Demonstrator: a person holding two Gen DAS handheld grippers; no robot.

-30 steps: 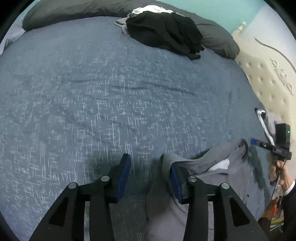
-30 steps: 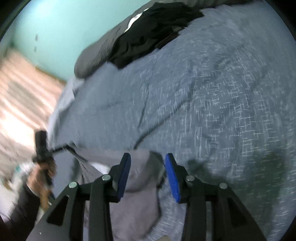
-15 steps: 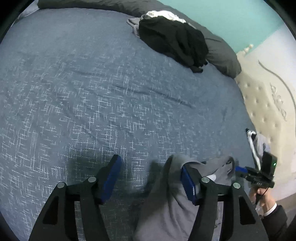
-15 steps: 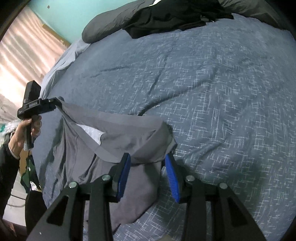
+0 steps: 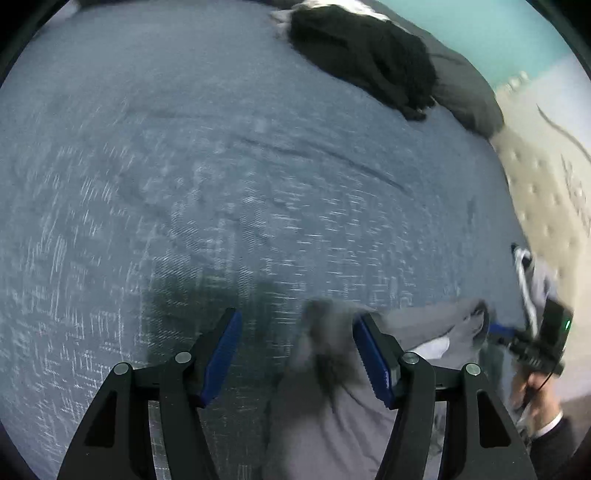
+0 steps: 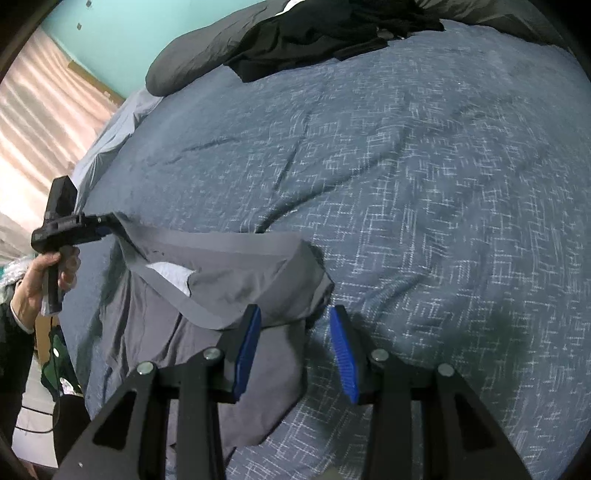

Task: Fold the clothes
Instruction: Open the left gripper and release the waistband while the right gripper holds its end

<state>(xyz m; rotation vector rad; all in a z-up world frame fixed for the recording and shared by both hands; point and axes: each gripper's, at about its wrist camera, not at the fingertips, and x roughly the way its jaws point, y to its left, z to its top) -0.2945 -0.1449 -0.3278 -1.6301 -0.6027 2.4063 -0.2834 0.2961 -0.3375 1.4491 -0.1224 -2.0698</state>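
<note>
Two grippers over a bed [image 6: 424, 184] w/ a blue-grey cross-hatch cover; one grey garment [image 6: 229, 280] strung between them near the bed's edge.

Left gripper [image 5: 295, 354]: blue pads spread wide in its own view. A blurred corner of the garment sits in the gap, up against the right-hand pad; rest of the cloth drops away below. Whole left view is smeared. From the right cam, its tip meets the far end of the grey waistband, which runs taut from there. Can't tell if the cloth is pinched or just hooked on. Left hand [image 6: 44, 280] wraps the handle, dark sleeve at the wrist.

Right gripper [image 6: 295, 343]: pads also apart, narrower gap than the left. The garment's near corner bunches betw. them and just beyond the tips, closer to the left-hand pad. The waistband's front edge sags open, pale lining showing inside. Lower part of the garment lies flat on the cover under the gripper. In the left cam this gripper's blue tip touches the cloth's far end, right hand [image 5: 535, 391] below it.

Far side of bed: heap of black clothes [image 5: 362, 55] w/ some white on top, lying on a dark grey pillow [image 5: 465, 99]. Cream tufted headboard [image 5: 546, 192] beside it. Teal wall [image 6: 122, 29] and a pinkish curtain [image 6: 33, 122] behind.
</note>
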